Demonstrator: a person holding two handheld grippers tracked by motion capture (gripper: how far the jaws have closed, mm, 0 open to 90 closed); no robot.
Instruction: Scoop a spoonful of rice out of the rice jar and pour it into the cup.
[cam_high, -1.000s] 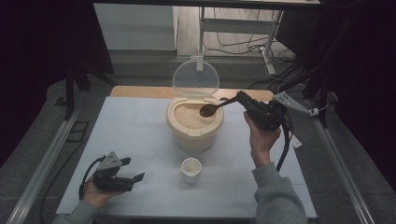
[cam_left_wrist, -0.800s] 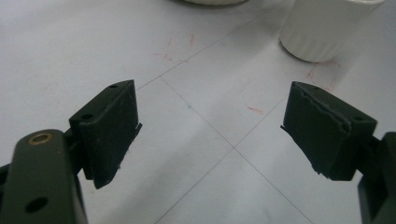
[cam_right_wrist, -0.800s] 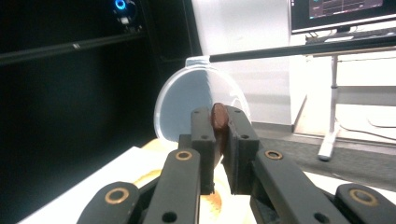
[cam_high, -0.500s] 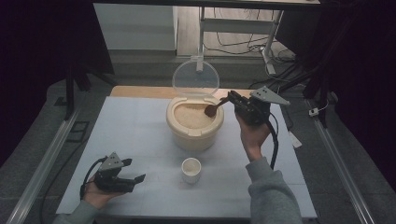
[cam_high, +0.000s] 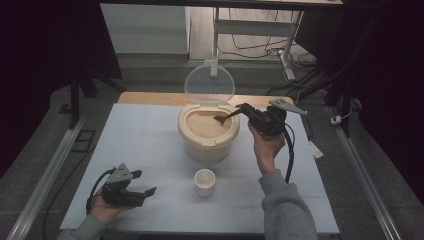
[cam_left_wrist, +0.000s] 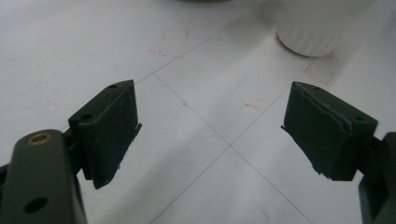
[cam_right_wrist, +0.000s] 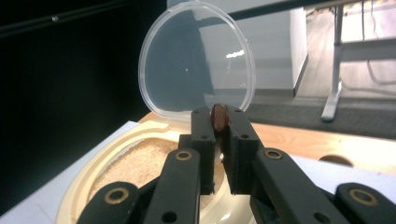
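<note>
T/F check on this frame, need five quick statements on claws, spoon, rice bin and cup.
1. The right claw is clamped on the brown spoon. True.
2. The left claw grips the white cup. False: its jaws stand open with nothing between them, and the cup sits apart on the table.
3. The clear lid of the rice bin stands open. True.
4. The spoon's bowl is over the white cup. False: it is down at the rice inside the bin.
5. The white cup stands behind the rice bin. False: it stands in front, nearer the person.
</note>
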